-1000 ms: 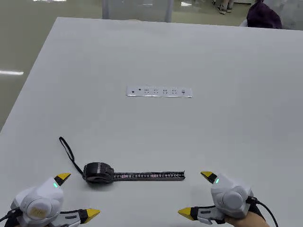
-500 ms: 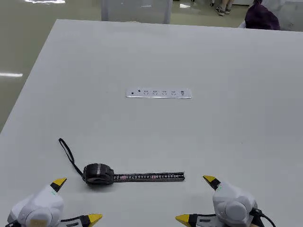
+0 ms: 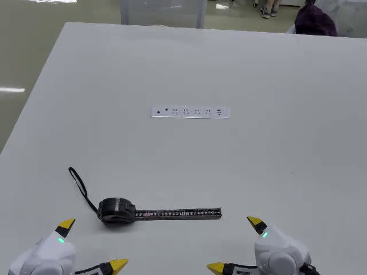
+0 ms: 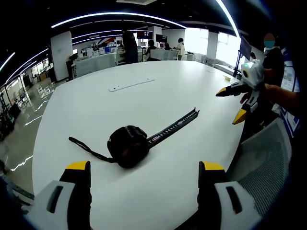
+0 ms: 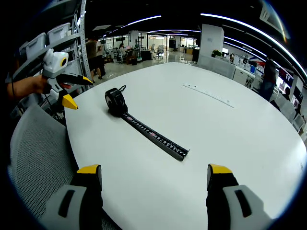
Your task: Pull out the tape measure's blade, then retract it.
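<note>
A black tape measure (image 3: pixel 117 209) lies on the white table (image 3: pixel 189 69) near its front edge, with its blade (image 3: pixel 179 213) pulled out to the right and a black wrist strap (image 3: pixel 80 187) trailing to the upper left. In the left gripper view the tape measure (image 4: pixel 127 144) lies ahead of my open left gripper (image 4: pixel 144 172), untouched. My left gripper (image 3: pixel 90 245) sits at the lower left in the head view, my right gripper (image 3: pixel 235 244) at the lower right, open. From the right gripper (image 5: pixel 153 175) the blade's tip (image 5: pixel 180 153) lies just ahead, the case (image 5: pixel 115 102) farther off.
A white power strip (image 3: pixel 190 112) is set flat in the middle of the table. A mesh chair (image 5: pixel 33 153) stands at the table's near edge. People and desks fill the far room beyond the table.
Both grippers have drawn back toward the near edge, away from the tape measure. The tape measure lies still with its blade out.
</note>
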`<state>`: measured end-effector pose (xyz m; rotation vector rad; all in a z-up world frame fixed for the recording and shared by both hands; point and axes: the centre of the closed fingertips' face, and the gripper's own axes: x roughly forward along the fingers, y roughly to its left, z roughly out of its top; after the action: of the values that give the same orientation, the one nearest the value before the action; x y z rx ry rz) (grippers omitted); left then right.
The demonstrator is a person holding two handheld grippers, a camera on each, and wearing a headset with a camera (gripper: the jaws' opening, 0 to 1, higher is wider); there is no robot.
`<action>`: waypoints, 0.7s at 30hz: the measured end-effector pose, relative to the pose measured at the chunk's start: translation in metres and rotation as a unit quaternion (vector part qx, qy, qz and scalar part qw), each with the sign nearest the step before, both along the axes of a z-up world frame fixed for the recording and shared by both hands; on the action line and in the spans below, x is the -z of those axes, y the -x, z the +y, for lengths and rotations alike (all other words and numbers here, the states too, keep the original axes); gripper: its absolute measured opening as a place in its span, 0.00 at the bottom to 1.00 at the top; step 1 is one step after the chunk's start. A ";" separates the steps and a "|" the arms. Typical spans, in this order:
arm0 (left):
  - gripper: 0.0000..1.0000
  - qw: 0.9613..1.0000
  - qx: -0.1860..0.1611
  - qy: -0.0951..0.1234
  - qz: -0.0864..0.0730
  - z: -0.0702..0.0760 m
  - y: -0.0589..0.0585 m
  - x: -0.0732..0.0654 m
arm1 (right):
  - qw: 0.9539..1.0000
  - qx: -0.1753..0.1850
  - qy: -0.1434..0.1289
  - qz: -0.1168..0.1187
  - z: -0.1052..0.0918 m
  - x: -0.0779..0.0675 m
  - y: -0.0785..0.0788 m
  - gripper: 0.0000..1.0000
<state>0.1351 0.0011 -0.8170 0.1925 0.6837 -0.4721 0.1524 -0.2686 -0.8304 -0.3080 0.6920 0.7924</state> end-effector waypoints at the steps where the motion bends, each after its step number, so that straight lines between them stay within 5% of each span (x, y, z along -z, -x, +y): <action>1: 0.92 1.000 -0.005 0.000 -0.002 0.000 0.000 -0.002 | 1.000 0.003 0.002 -0.001 0.000 0.000 0.001 0.92; 9: 0.99 0.999 -0.040 -0.006 -0.014 0.000 0.002 -0.004 | 0.999 0.038 -0.007 -0.015 0.005 -0.006 0.004 0.95; 21: 0.99 0.997 -0.069 0.016 -0.017 -0.005 0.004 -0.009 | 0.996 0.080 -0.031 -0.021 0.012 -0.015 0.004 0.97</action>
<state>0.1307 -0.0037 -0.8083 0.1225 0.6512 -0.3457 0.1486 -0.2570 -0.8157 -0.2093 0.6422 0.6513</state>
